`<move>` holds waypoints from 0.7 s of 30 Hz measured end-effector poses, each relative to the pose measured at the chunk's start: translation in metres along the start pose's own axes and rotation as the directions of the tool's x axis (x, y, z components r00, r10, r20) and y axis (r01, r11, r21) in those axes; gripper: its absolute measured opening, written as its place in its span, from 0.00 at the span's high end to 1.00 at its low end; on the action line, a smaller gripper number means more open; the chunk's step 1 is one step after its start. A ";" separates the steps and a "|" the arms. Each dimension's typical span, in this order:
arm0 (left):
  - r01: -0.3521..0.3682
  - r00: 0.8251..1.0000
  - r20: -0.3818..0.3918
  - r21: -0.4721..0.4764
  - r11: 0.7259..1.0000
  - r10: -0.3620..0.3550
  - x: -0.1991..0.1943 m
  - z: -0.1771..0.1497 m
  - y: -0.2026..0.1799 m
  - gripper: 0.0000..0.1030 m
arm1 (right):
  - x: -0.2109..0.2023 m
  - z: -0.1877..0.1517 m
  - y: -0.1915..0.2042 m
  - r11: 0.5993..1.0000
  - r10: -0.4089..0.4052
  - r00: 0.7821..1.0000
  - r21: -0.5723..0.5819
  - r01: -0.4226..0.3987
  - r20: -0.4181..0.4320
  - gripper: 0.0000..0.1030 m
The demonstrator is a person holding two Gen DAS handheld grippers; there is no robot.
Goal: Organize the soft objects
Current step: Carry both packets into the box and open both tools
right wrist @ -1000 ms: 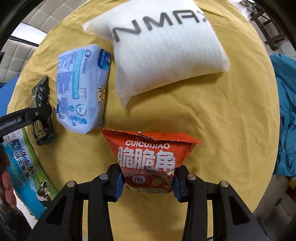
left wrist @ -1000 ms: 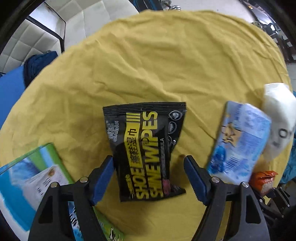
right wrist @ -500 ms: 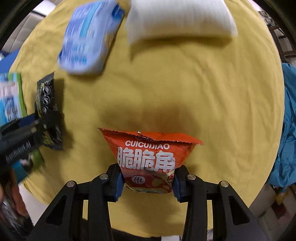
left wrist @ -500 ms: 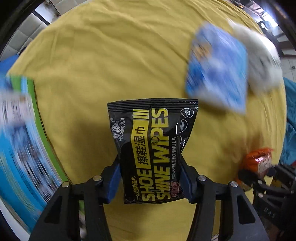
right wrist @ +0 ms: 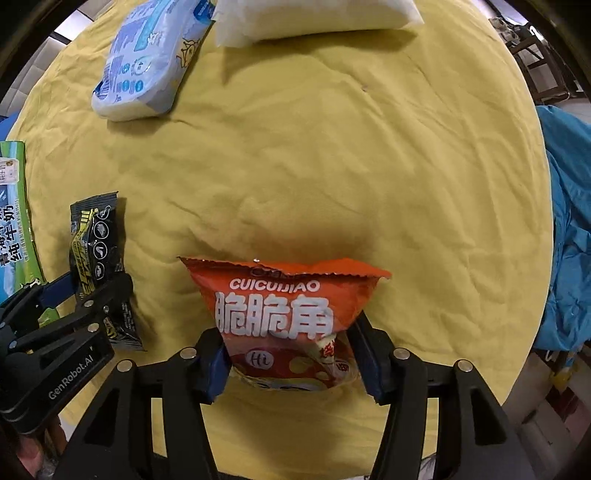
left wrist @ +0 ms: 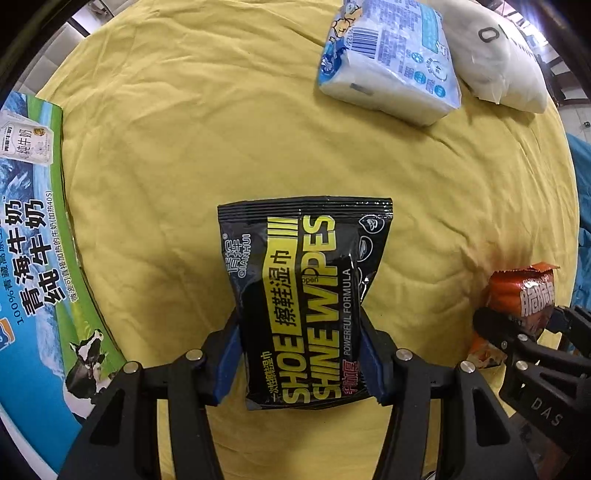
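My left gripper (left wrist: 301, 356) is shut on a black and yellow shoe wipes pack (left wrist: 306, 295) and holds it above the yellow tablecloth (left wrist: 221, 129). My right gripper (right wrist: 291, 363) is shut on an orange snack bag (right wrist: 277, 314), also held above the cloth. In the right wrist view the left gripper (right wrist: 92, 291) and the wipes pack (right wrist: 98, 236) show at the left. In the left wrist view the right gripper (left wrist: 517, 325) and the snack bag (left wrist: 524, 295) show at the right.
A blue tissue pack (left wrist: 391, 55) (right wrist: 151, 62) and a white pillow (left wrist: 498, 59) (right wrist: 314, 14) lie at the far side of the table. A blue and green milk carton box (left wrist: 33, 258) (right wrist: 13, 218) lies at the left edge. Blue cloth (right wrist: 569, 229) hangs at the right.
My left gripper closed on the wipes pack and lifted it off the cloth. My right gripper, still holding the snack bag, has risen and pulled back from the pillow and tissue pack.
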State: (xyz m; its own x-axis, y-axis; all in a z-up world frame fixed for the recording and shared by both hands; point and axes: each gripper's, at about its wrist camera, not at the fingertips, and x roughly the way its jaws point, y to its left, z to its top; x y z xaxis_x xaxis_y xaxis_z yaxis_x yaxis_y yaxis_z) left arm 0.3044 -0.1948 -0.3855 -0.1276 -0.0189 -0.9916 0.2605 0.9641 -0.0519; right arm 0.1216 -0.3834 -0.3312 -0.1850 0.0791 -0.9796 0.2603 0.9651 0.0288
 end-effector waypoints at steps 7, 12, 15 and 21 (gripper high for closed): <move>-0.005 1.000 0.018 -0.012 1.000 0.006 -0.003 -0.001 -0.001 0.49 | 0.016 0.007 0.009 1.000 -0.012 0.999 0.024 0.011 0.036 0.55; -0.005 0.999 0.033 -0.017 1.000 0.006 -0.019 -0.016 0.013 0.49 | 0.018 0.001 0.008 1.000 -0.007 0.999 0.027 0.006 0.051 0.58; 0.004 0.999 0.052 -0.009 1.000 -0.003 -0.031 -0.023 0.011 0.49 | 0.033 0.015 -0.001 0.999 0.007 0.998 0.032 -0.009 0.059 0.59; 0.023 0.993 0.117 0.017 1.000 -0.025 -0.064 -0.037 0.005 0.49 | 0.004 0.003 0.001 0.999 0.033 0.994 0.017 -0.034 0.103 0.59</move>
State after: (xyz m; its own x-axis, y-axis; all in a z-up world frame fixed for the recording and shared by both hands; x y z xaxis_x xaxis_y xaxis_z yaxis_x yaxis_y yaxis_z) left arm 0.2789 -0.1790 -0.3176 -0.0208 -0.0735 -0.9971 0.2740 0.9587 -0.0764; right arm 0.1244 -0.3828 -0.3359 -0.0776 0.0843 -0.9934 0.2823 0.9575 0.0592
